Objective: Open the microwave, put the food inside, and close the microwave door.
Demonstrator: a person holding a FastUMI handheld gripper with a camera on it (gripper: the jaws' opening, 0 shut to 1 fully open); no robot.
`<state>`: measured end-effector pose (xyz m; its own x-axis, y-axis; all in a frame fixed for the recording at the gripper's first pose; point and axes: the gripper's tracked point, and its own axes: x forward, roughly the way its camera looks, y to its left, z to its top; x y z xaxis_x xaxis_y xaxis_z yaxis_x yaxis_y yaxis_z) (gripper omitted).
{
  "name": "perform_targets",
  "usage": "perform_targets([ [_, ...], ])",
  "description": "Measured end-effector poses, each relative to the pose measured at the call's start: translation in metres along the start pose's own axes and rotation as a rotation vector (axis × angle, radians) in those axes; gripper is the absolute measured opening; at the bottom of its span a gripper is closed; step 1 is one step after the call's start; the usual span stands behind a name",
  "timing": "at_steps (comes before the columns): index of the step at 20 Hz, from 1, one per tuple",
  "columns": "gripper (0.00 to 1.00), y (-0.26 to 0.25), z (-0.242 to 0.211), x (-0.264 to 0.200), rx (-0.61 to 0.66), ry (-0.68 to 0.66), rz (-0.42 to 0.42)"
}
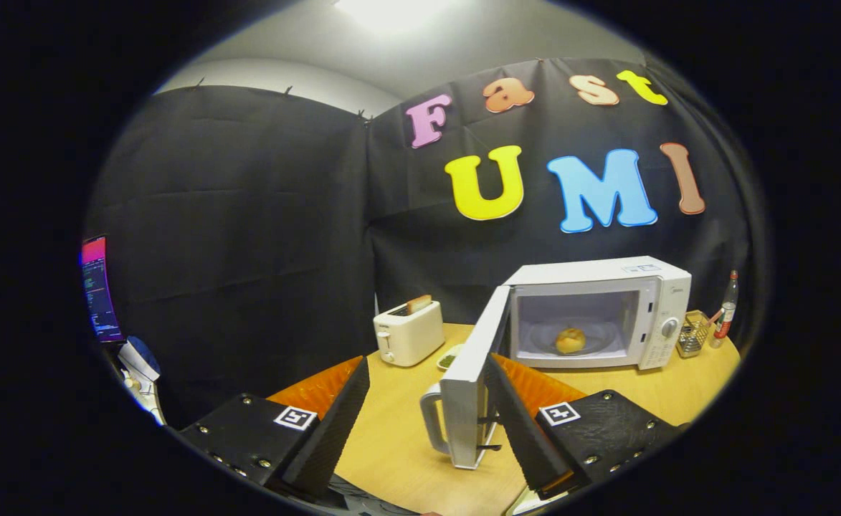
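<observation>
Hand-held gripper point(424, 416) spread open, ridged fingers flanking the boxy microwave's point(606, 308) door point(467, 387); round bun point(570, 340) inside.

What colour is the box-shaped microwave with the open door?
The microwave is white, clearest in the gripper view; the open gripper is near its door.

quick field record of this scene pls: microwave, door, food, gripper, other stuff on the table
microwave: on the table, beyond the fingers
door: swung wide open, its handle toward the gripper
food: a bun inside the microwave, on the turntable
gripper: open, holding nothing, door edge between the fingers, close to the right one
toaster: left of the microwave, bread in its slot
basket: right of the microwave
bottle: beside the basket
task left: close the door
</observation>
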<state>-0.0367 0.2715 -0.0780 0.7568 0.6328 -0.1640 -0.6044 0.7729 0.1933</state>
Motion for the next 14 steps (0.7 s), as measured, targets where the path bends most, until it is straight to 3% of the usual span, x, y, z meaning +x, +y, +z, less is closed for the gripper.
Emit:
perform_targets([
  [6, 0.97, 0.051, -0.043, 0.02, 0.01, 0.117, 0.125],
  [11, 0.97, 0.058, -0.075, 0.046, 0.008, 0.212, 0.15],
  [13, 0.93, 0.051, -0.08, 0.056, 0.008, 0.229, 0.142],
  [14, 0.82, 0.047, -0.08, 0.06, 0.006, 0.232, 0.13],
])
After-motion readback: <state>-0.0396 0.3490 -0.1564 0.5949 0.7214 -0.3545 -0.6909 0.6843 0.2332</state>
